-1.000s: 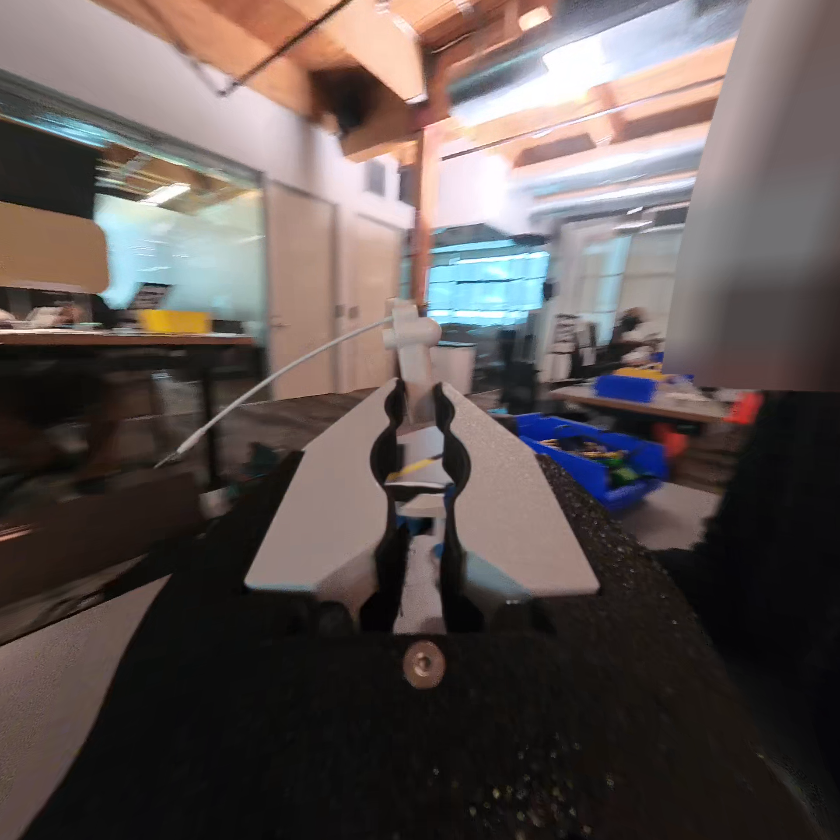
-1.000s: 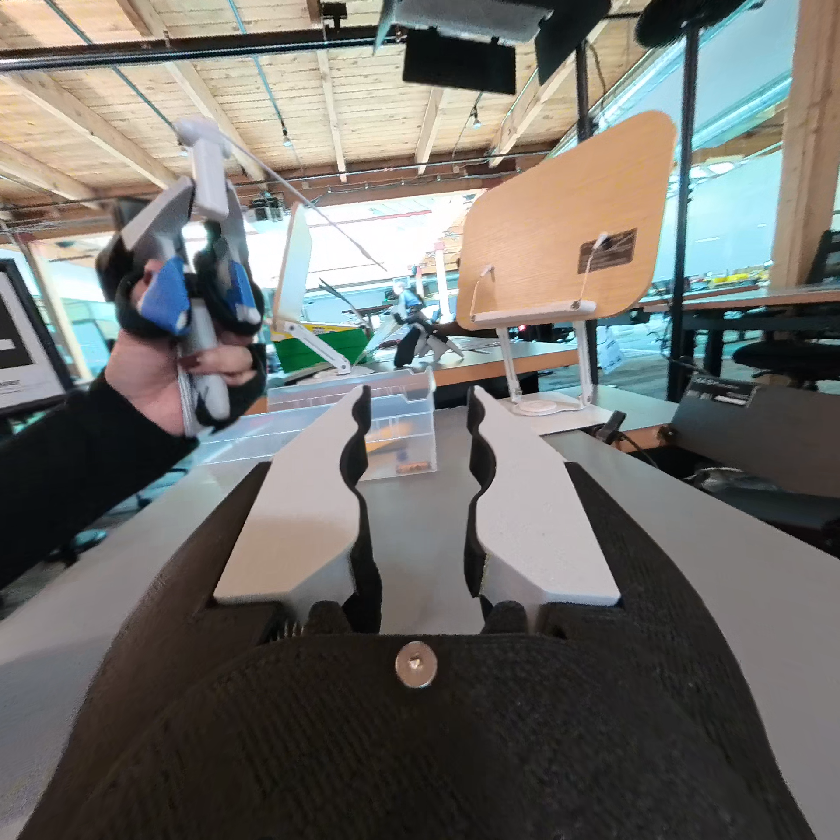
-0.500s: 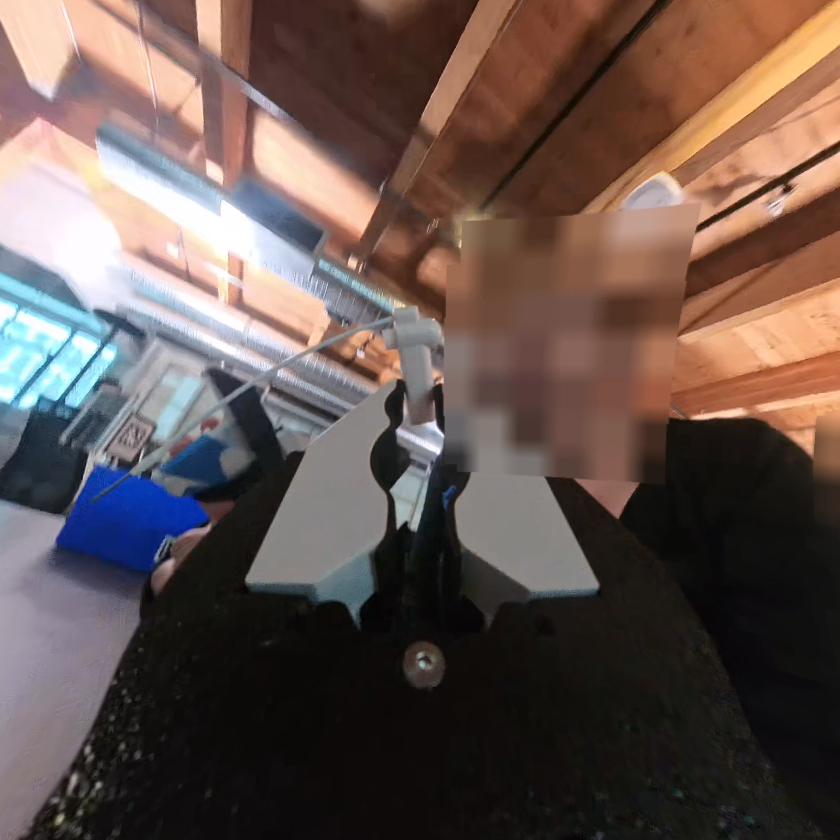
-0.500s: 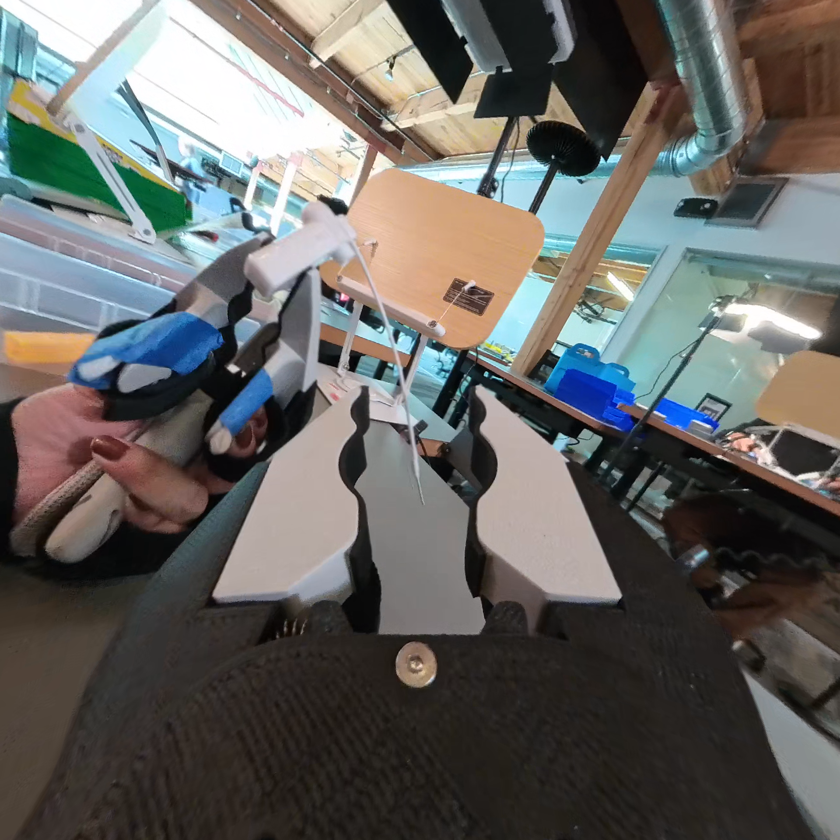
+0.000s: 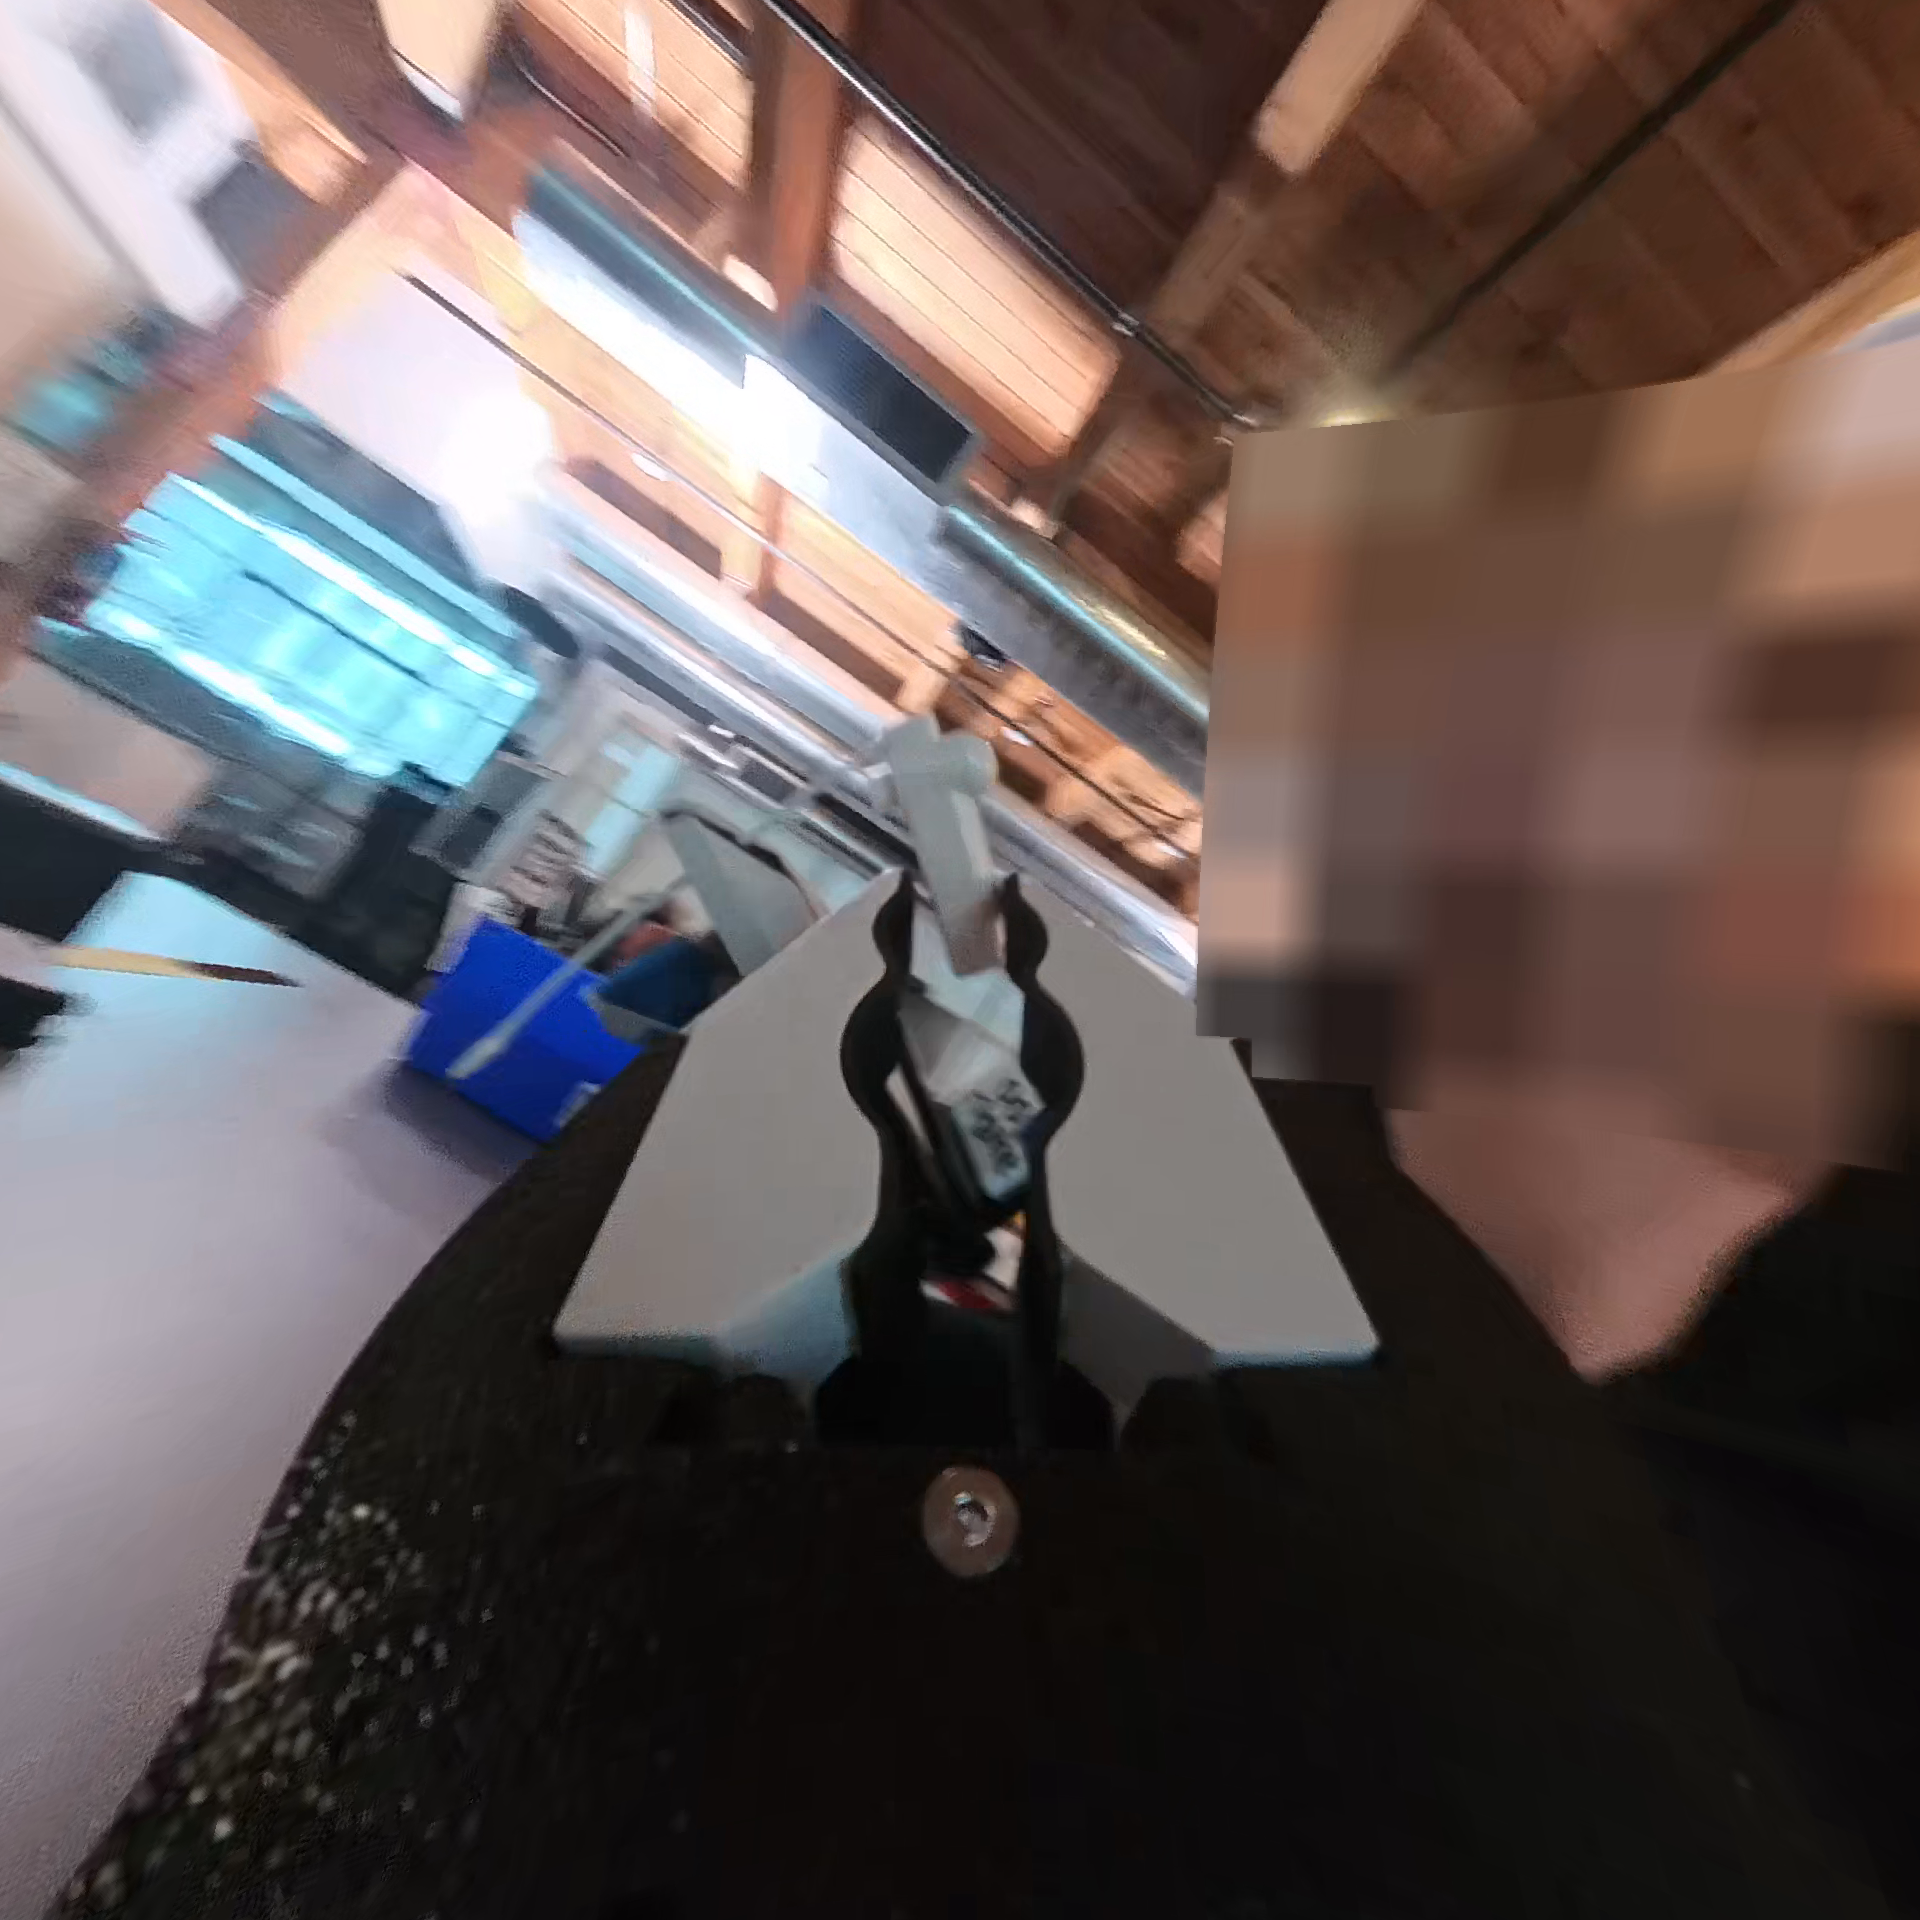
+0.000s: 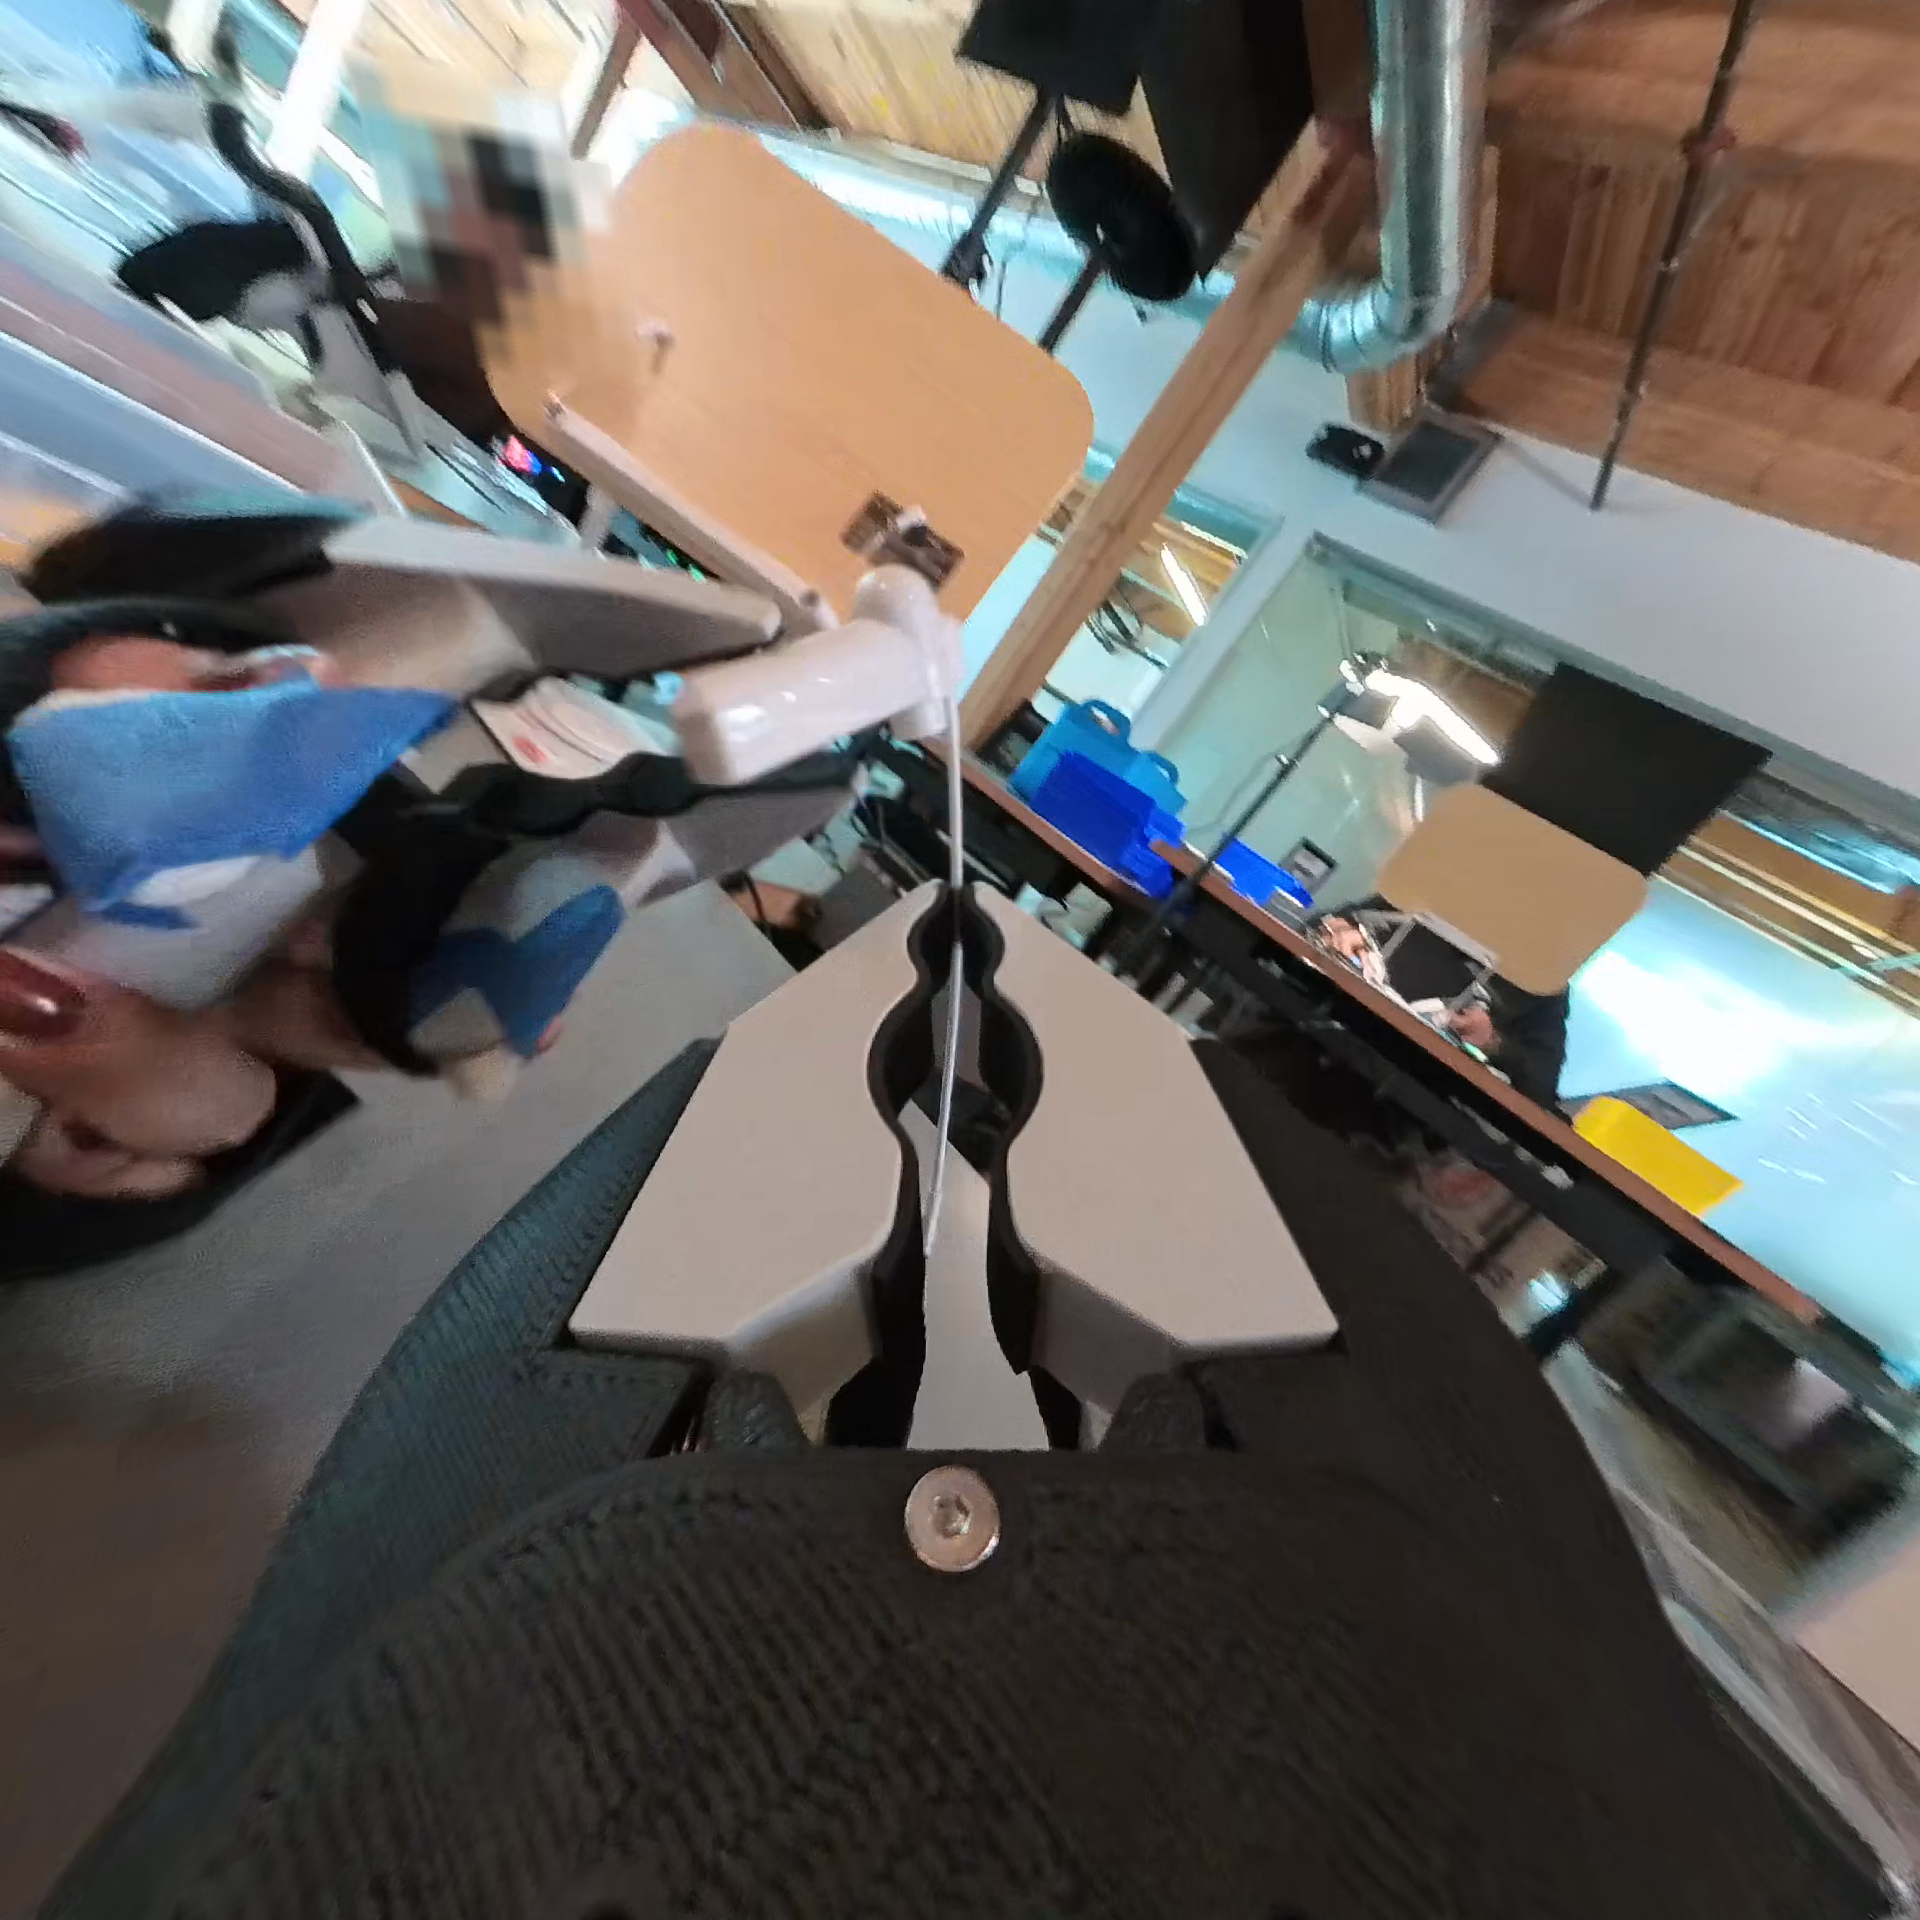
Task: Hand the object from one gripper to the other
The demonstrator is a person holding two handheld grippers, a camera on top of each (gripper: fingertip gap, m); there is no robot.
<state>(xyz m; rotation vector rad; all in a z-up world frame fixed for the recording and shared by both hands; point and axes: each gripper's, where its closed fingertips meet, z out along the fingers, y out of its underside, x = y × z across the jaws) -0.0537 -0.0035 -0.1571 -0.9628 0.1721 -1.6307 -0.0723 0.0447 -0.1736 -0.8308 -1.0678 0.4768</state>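
Left wrist view. Left hand-held gripper [image 5: 961, 914], white fingers w/ black wavy pads, pressed together on a white plastic handle [image 5: 951, 831]. Handle's long axis runs roughly along the fingers, leaning slightly left, T-shaped head past the tips toward the wood ceiling. A small sticker [image 5: 997, 1138] w/ printed marks sits on the part of the tool lying between the fingers; print too blurred to make out. Thin white wire [image 5: 540, 1003] leaves the head and trails down-left in front of a blue bin [image 5: 499, 1039] standing on the grey desk [image 5: 187, 1143]. View is motion-blurred.

Right wrist view. Right hand-held gripper [image 6: 961, 904] closed at the tips, pinching the thin white wire [image 6: 951, 997]; wider gaps remain between the pads farther back. Wire hangs near-vertical from the handle's head down btwn the fingers, free end near the finger bases. White handle [image 6: 821, 686] lies near-horizontal, head to the right, just above the right gripper's tips, held by the left hand-held gripper [image 6: 727, 727] entering from the left; blue tape on that gripper's body. A small dark label on the wooden board [image 6: 790, 343] behind: not legible. Blue bins [image 6: 1091, 769] on a far desk.
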